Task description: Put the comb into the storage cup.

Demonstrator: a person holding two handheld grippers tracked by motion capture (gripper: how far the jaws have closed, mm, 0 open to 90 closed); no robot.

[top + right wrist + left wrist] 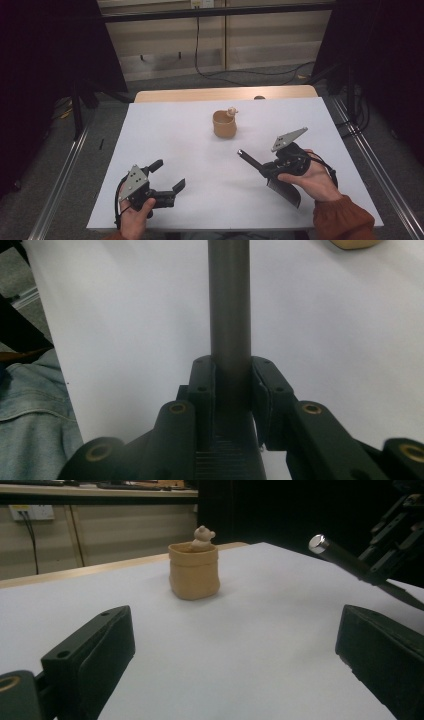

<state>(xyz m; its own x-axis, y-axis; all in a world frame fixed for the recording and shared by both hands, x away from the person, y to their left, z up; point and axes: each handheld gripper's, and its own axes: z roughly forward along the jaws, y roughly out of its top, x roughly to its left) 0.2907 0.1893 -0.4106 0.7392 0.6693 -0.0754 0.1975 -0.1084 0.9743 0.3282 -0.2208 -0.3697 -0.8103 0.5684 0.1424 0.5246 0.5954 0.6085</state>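
Now: right gripper [270,172] clamps knife [282,190] by its handle, above table [170,150] | left gripper [167,176] wide open, empty | pot [224,123] stands well apart, untouched | knife in hand, the rest of the job ahead.

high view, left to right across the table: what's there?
left gripper, jaws open → tan pot with a small figure at its rim → right gripper, shut on a dark spatula with its handle toward the pot.
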